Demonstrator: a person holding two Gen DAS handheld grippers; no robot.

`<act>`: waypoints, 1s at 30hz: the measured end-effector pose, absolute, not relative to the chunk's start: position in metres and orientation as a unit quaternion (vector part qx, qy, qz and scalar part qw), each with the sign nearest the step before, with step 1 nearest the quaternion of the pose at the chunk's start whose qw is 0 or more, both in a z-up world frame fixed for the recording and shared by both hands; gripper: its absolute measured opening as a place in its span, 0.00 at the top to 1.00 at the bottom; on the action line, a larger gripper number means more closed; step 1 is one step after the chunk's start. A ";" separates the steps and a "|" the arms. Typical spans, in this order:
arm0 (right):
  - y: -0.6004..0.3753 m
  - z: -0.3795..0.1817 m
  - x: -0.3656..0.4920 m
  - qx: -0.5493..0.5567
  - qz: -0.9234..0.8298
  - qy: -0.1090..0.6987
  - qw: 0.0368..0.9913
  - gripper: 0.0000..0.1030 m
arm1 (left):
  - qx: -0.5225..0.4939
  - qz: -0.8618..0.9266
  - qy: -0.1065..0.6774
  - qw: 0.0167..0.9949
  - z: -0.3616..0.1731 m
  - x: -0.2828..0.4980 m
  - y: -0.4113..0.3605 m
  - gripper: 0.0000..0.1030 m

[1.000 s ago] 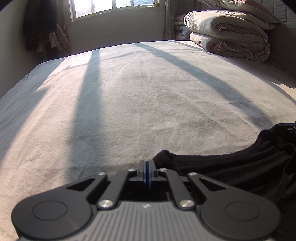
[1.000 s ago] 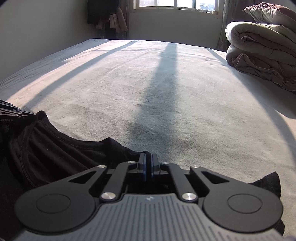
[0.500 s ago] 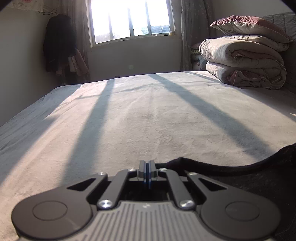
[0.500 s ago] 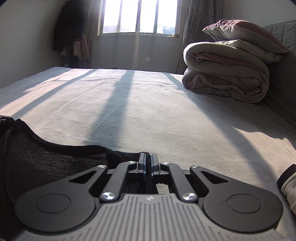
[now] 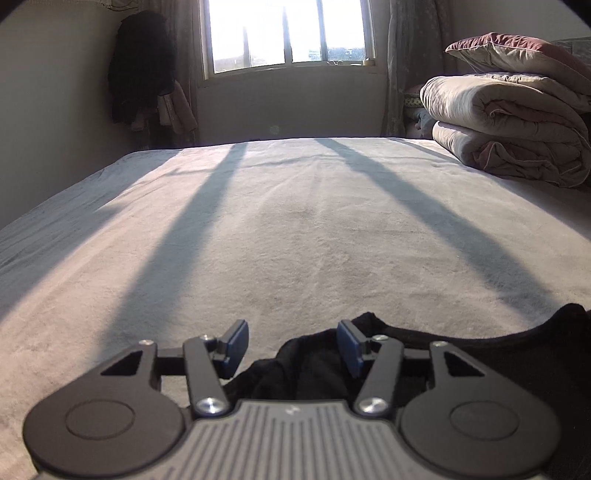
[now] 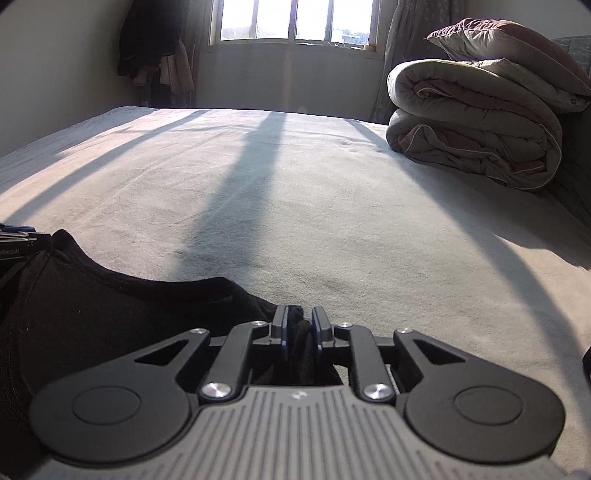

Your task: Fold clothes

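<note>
A black garment [image 5: 480,350] lies bunched on the grey bed [image 5: 295,221] close in front of both grippers. My left gripper [image 5: 291,332] is open wide, its blue pads apart, with a fold of the black cloth lying loose between and under them. In the right wrist view the garment [image 6: 110,295] spreads to the left, its rounded edge curving up toward the left gripper's body [image 6: 14,240]. My right gripper [image 6: 300,317] is open by a narrow gap, and a strip of black cloth still sits between its fingers.
A folded quilt [image 6: 480,122] with a pillow [image 6: 517,48] on top is stacked at the bed's far right. Dark clothes [image 5: 144,66] hang on the wall left of the window [image 5: 288,33]. Long shadows cross the bed cover.
Both grippers were shut on the garment's edge and held it up. Now they are lower over the bed, the left is wide open, the right has parted slightly, and the cloth has slumped.
</note>
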State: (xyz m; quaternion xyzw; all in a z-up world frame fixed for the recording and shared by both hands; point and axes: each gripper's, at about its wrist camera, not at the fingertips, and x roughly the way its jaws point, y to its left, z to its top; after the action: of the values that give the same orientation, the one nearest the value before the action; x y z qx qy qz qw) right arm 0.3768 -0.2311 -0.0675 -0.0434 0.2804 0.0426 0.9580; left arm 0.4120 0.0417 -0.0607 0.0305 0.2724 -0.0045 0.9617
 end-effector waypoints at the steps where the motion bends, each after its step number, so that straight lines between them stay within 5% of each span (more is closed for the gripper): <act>1: -0.231 -0.064 0.372 -0.041 0.049 0.280 0.958 0.55 | 0.020 -0.005 0.268 0.963 -0.057 0.407 0.043 0.42; 2: -0.230 -0.059 0.367 -0.042 0.052 0.279 0.958 0.47 | 0.010 -0.006 0.263 0.965 -0.053 0.401 0.045 0.42; 30: -0.236 -0.003 0.175 0.023 0.049 0.308 0.950 0.43 | -0.041 0.011 0.314 0.948 0.009 0.173 0.091 0.30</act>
State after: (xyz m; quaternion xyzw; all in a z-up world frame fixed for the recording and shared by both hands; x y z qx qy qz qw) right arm 0.1749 -0.2356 -0.0033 0.0235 0.3078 0.0487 0.9499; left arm 0.1729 0.0910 0.0090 -0.0413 0.3144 0.0105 0.9483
